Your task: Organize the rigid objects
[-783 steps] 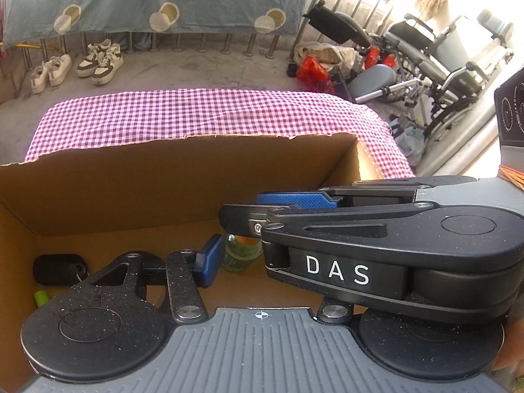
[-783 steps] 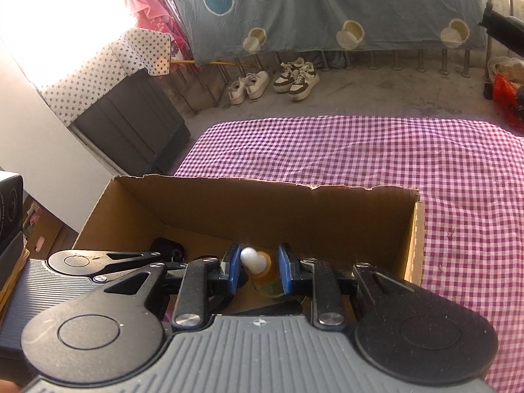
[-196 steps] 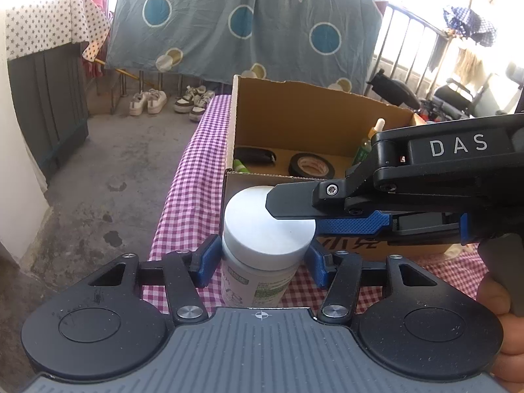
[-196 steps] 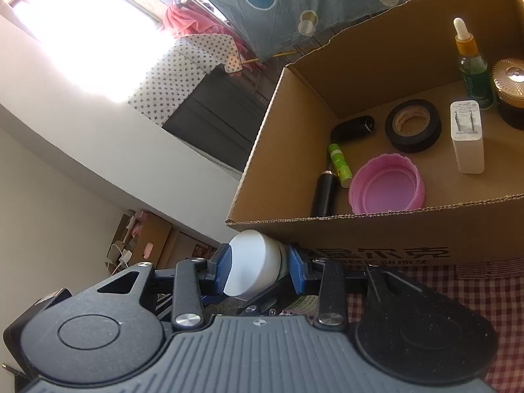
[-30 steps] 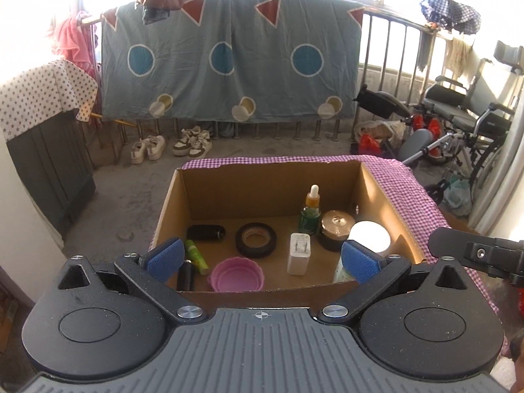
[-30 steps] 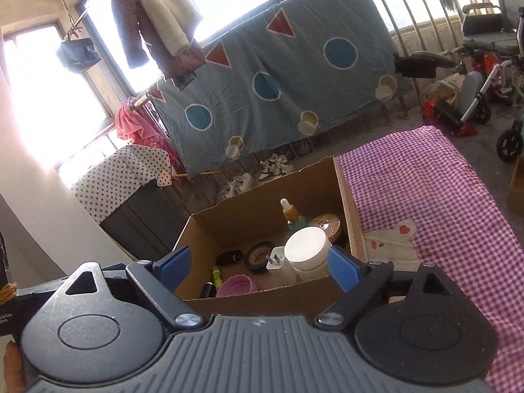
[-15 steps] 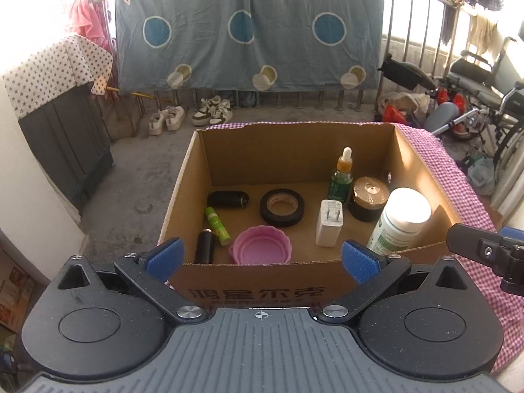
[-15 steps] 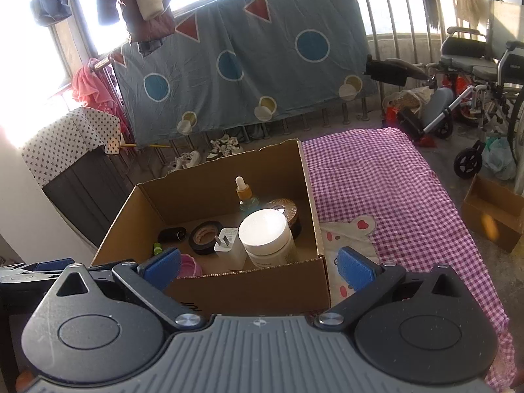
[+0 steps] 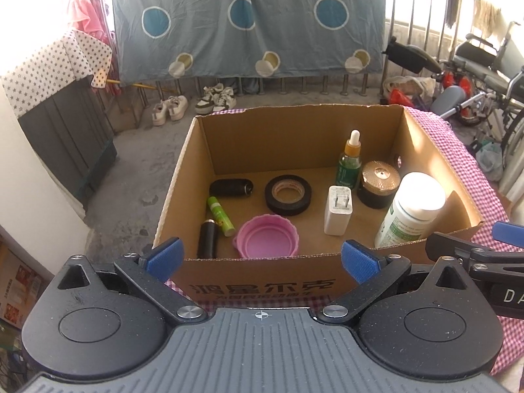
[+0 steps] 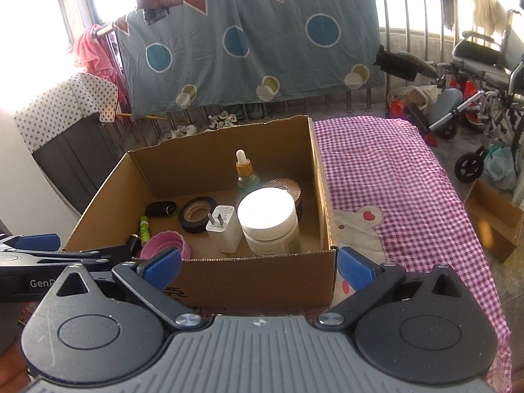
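Observation:
A cardboard box (image 9: 262, 281) (image 10: 255, 281) stands on a checked cloth. Inside it stand a white-lidded jar (image 9: 412, 208) (image 10: 270, 226), a white charger (image 9: 338, 209) (image 10: 224, 229), a dropper bottle (image 9: 349, 160) (image 10: 245, 170) and a bronze-lidded jar (image 9: 378, 180). A tape roll (image 9: 288, 195) (image 10: 197, 209), pink lid (image 9: 266, 240) (image 10: 165, 245), green tube (image 9: 220, 211) and two black items lie there too. My left gripper (image 9: 260, 258) and right gripper (image 10: 257, 267) are open and empty, in front of the box.
The pink checked cloth (image 10: 393, 177) stretches right of the box, with a bear patch. A small cardboard box (image 10: 494, 226) sits on the floor at right. Wheelchairs (image 10: 475, 75), shoes (image 9: 196, 104) and a hanging blue sheet stand behind. A dark cabinet (image 9: 65, 140) is at left.
Both grippers have drawn slightly closer to the box and stay open. The objects in the box have not moved.

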`<state>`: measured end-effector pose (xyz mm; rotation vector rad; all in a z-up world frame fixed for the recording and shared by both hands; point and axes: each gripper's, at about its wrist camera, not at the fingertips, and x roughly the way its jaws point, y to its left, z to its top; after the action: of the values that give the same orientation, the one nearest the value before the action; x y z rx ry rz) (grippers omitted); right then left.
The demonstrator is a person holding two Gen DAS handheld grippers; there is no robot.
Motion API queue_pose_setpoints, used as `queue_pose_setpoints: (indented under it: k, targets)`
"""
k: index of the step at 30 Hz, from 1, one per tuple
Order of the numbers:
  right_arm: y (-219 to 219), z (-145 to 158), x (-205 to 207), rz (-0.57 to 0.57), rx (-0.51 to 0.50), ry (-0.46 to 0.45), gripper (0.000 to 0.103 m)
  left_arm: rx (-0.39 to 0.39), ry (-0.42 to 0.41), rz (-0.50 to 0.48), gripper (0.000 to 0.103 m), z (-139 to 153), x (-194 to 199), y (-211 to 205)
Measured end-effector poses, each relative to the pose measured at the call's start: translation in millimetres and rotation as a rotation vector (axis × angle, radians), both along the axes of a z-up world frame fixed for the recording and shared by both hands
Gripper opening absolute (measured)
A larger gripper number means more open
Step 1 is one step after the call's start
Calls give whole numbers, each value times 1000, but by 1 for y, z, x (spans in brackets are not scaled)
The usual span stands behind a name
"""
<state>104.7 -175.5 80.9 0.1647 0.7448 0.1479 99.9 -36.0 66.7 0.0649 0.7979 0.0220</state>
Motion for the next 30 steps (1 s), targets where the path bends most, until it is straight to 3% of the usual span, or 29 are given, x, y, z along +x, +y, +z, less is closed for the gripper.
queue_pose_setpoints:
  k: [30]
  targets:
    - [17,-1,5,25,-31,26,103,-1,23,23,103,-2,0,16]
